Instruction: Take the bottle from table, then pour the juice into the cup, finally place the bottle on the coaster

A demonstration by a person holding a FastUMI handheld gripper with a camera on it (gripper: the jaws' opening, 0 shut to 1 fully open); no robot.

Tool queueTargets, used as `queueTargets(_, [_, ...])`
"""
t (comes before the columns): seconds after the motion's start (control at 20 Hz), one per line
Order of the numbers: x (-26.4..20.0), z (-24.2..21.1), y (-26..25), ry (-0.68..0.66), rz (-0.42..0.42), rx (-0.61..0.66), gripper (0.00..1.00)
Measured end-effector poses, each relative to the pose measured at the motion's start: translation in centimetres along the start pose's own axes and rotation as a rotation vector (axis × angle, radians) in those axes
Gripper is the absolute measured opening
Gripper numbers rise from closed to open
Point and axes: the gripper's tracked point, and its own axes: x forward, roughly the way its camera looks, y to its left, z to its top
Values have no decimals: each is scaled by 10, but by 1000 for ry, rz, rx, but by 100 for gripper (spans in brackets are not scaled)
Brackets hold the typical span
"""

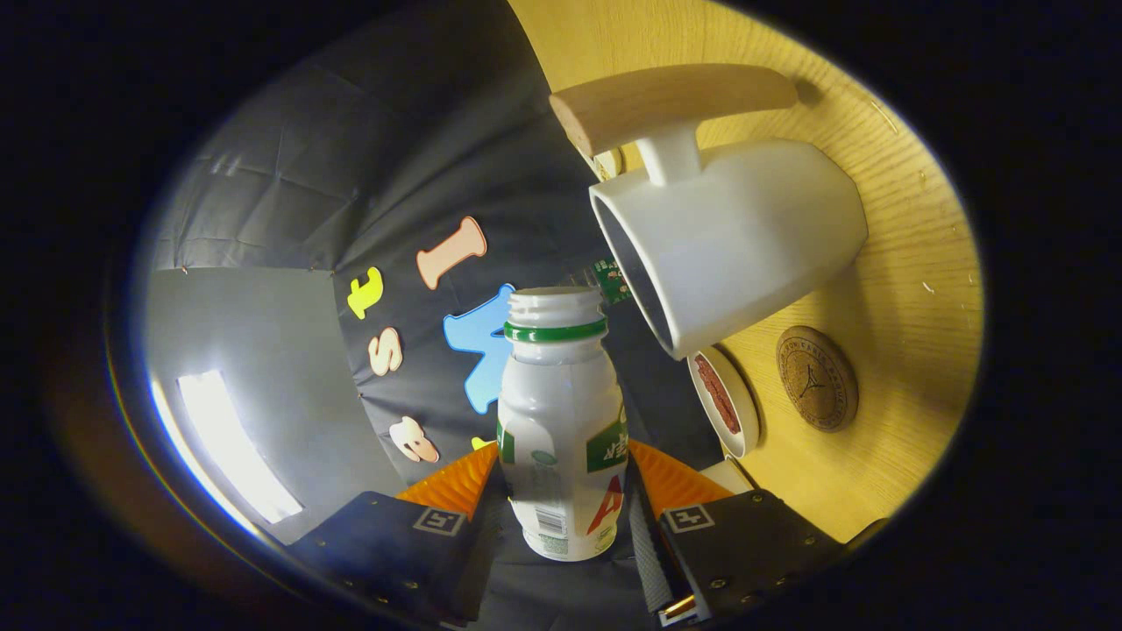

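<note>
**Bottle gripped and tipped toward the cup**

You are holding the bottle (564,429) in the lower centre of the frame, with the jaws pinching it: one finger is pressing on each side of its lower body, and the gripper (561,517) is closing around the labelled part. The bottle is white with a green ring under its threaded neck, and its cap is off, so the open mouth is pointing away from you toward the middle of the frame.

The whole scene is appearing rolled, with the wooden bench (912,263) running up the right side of the frame. Just beyond the bottle's mouth, to the upper right, the white cup (736,237) is sitting on that bench, its open rim facing the bottle's neck and lying near it but apart. A pale wooden handle (671,103) is sticking out from the cup on a short white stem, toward the top of the frame.

Below the cup, at the right centre, the round brown coaster (817,379) is lying flat on the bench, bare. Between the coaster and the bottle, a small white dish (724,401) with something reddish inside is sitting close beside the cup's rim.
</note>
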Motion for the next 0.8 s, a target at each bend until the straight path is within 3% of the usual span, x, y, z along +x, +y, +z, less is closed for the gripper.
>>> queueTargets(0.45, [-1, 3, -5, -5, -27, -175, 67])
queueTargets(0.8, [1, 9, -10, -5, -77, -403, 67])
